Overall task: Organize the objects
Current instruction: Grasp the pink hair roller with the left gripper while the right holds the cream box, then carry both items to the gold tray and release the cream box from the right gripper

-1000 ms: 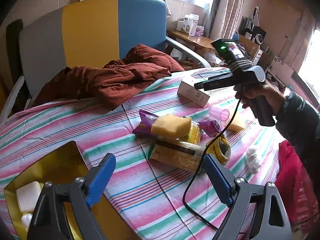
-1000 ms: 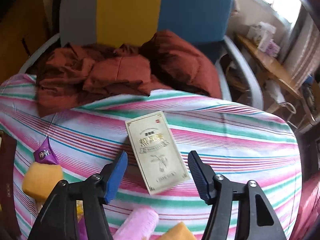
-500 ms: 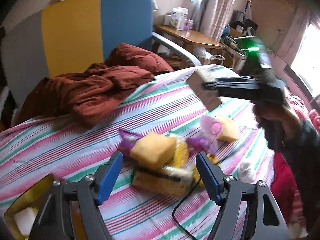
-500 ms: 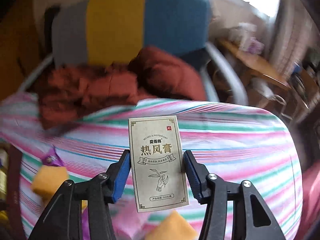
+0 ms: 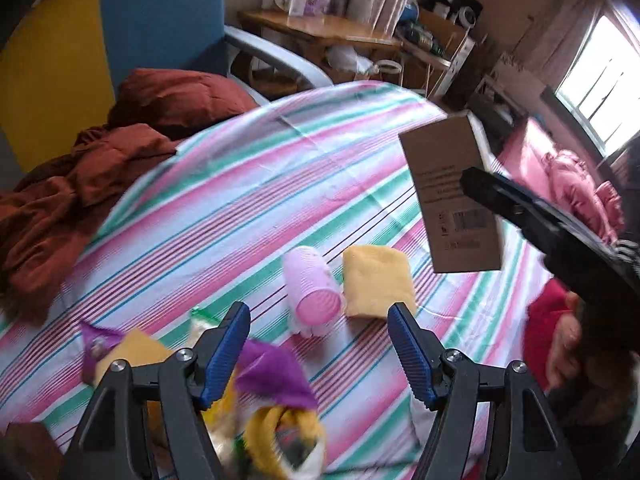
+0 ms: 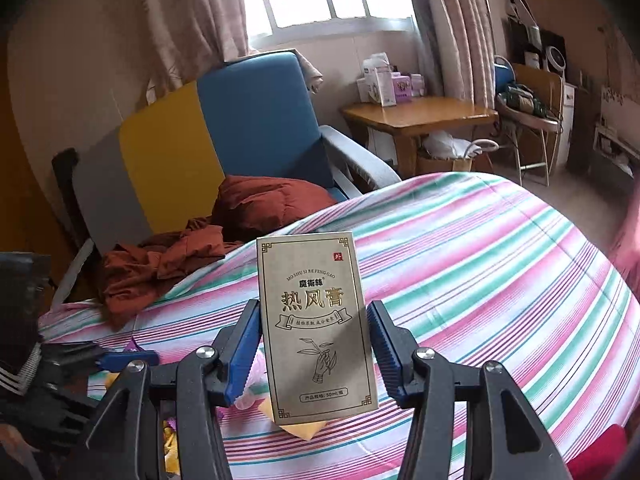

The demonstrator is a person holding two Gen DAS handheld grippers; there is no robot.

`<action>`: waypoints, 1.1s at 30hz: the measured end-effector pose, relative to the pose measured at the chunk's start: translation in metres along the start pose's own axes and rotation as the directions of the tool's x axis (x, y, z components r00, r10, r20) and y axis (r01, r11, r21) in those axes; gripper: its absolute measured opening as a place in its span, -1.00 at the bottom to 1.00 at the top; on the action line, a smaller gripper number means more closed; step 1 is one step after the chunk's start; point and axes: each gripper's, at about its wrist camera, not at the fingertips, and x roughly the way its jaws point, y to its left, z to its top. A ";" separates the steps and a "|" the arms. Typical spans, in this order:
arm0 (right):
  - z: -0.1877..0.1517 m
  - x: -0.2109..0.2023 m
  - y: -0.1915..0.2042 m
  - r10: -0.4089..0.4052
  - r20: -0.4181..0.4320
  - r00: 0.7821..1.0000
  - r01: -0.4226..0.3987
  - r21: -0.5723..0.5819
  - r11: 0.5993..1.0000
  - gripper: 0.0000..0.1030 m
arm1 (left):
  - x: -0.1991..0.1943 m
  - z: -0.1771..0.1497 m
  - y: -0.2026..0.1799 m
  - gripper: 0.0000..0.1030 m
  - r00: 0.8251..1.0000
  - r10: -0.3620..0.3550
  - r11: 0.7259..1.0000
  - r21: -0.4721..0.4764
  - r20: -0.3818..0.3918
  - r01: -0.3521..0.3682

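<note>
My right gripper (image 6: 314,350) is shut on a tan medicine box (image 6: 314,328) with gold Chinese lettering and holds it upright, well above the striped tablecloth. The left wrist view shows the box's plain back (image 5: 450,196) in the air at the right, with the right gripper (image 5: 486,190) clamped on it. My left gripper (image 5: 320,350) is open and empty, low over the table. Just beyond it lie a pink hair roller (image 5: 314,292) and a yellow sponge (image 5: 376,280). Purple and yellow snack packets (image 5: 276,376) lie under its left finger.
The round table has a pink, green and white striped cloth (image 6: 500,264). A maroon jacket (image 5: 80,184) is heaped at its far left edge against a blue, yellow and grey chair (image 6: 240,128). A wooden side table (image 6: 416,114) stands behind.
My right gripper has closed on the box and lifted it off the cloth to upright. My left gripper has swung right, from the gold tray to the roller and sponge.
</note>
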 end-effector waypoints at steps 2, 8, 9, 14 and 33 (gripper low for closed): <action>0.000 -0.003 -0.003 0.010 0.010 1.000 -0.010 0.012 1.000 0.04 | 0.016 0.002 -0.005 0.18 1.000 0.003 1.000 0.013 -0.031 -0.003; -0.005 -0.003 -0.004 -0.006 0.028 1.000 0.006 -0.004 1.000 0.04 | 0.028 -0.003 -0.011 -0.24 1.000 0.004 1.000 0.022 -0.012 -0.004; -0.005 -0.003 -0.004 -0.018 0.033 0.999 0.018 -0.014 1.000 0.04 | 0.020 -0.004 -0.010 -0.24 1.000 -0.002 1.000 0.012 0.014 0.002; -0.007 -0.005 0.000 -0.028 0.055 0.998 0.031 -0.040 0.999 0.04 | -0.036 -0.019 -0.004 -0.24 0.992 -0.018 1.000 -0.001 0.121 0.018; -0.042 -0.081 0.173 0.346 -0.073 0.935 -0.354 -0.212 0.911 0.04 | -0.281 -0.239 0.181 -0.25 0.882 0.334 0.880 -0.446 0.331 -0.165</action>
